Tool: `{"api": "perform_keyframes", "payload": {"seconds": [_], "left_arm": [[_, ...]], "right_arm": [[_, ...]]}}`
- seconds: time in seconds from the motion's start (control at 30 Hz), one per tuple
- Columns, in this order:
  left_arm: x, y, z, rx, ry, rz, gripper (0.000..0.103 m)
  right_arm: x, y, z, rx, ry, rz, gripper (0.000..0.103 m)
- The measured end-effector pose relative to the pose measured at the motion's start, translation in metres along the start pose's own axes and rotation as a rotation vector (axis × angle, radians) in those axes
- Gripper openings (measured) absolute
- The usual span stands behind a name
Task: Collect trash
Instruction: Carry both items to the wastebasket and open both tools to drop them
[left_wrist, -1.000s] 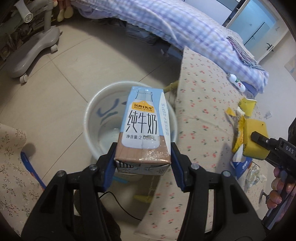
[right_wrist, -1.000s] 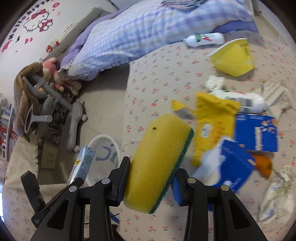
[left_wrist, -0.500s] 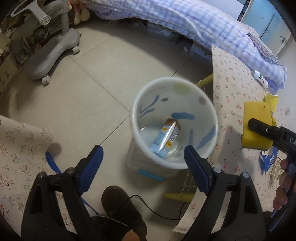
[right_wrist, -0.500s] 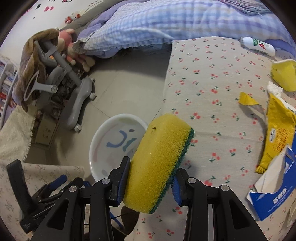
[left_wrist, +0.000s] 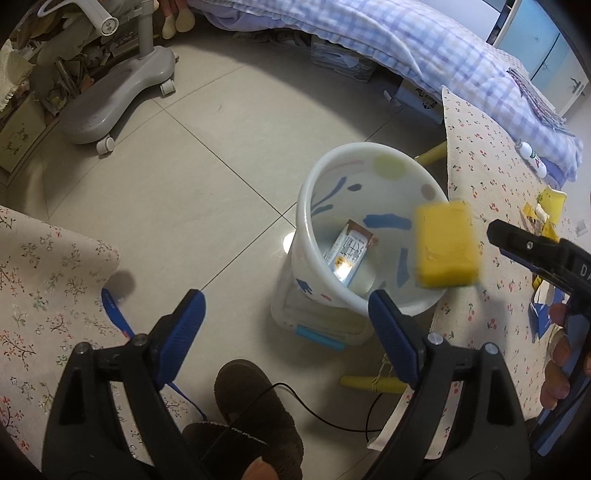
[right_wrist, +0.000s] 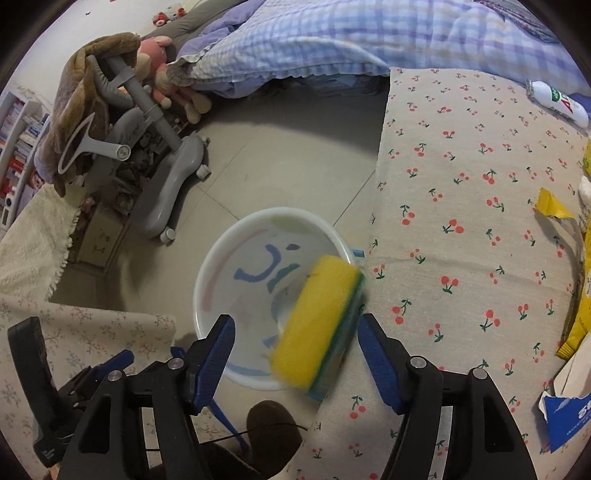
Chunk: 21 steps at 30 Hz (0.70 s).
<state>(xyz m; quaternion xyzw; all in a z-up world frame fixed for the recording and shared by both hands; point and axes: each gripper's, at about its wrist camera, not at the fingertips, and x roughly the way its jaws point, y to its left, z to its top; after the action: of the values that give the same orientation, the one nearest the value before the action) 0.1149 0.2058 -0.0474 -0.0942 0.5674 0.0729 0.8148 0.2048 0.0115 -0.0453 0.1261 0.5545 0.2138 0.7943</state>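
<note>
A white bin (left_wrist: 306, 206) with coloured marks stands on the tiled floor beside the table's corner. A milk carton (left_wrist: 349, 254) lies at its bottom. A yellow sponge (left_wrist: 445, 245) with a green backing is blurred in mid-air over the bin's right rim, free of both gripper pads. My right gripper (right_wrist: 295, 349) is above the bin (right_wrist: 207, 280), its jaws opening, the sponge (right_wrist: 317, 325) falling between them without touching. My left gripper (left_wrist: 286, 325) is open and empty, above the floor just left of the bin.
The cherry-print table (right_wrist: 472, 229) carries yellow wrappers (right_wrist: 580, 317), a torn blue carton (right_wrist: 569, 417) and a white bottle (right_wrist: 557, 103). A grey wheeled chair base (left_wrist: 110, 99) and a bed (left_wrist: 424, 48) stand behind. A brown slipper (left_wrist: 255, 410) and a black cable lie near the bin.
The left gripper let go of the milk carton, which dropped into the bin, and drew left. The right gripper carried the sponge over the bin and released it.
</note>
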Motion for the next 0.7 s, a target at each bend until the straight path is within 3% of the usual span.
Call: {"api": "perform_keyframes", "payload": {"seconds": [0.4,0.7], "left_arm": [[-0.012,-0.025,-0.004,0.039,-0.024,-0.025,0.091],[-0.023,-0.062,-0.011,0.115,-0.052,-0.058,0.098]], "right_arm": [[-0.046,-0.02,-0.013,-0.025,-0.05,-0.087,0.073],[-0.108,-0.08,-0.035,-0.014,-0.096,-0.181,0.076]]}}
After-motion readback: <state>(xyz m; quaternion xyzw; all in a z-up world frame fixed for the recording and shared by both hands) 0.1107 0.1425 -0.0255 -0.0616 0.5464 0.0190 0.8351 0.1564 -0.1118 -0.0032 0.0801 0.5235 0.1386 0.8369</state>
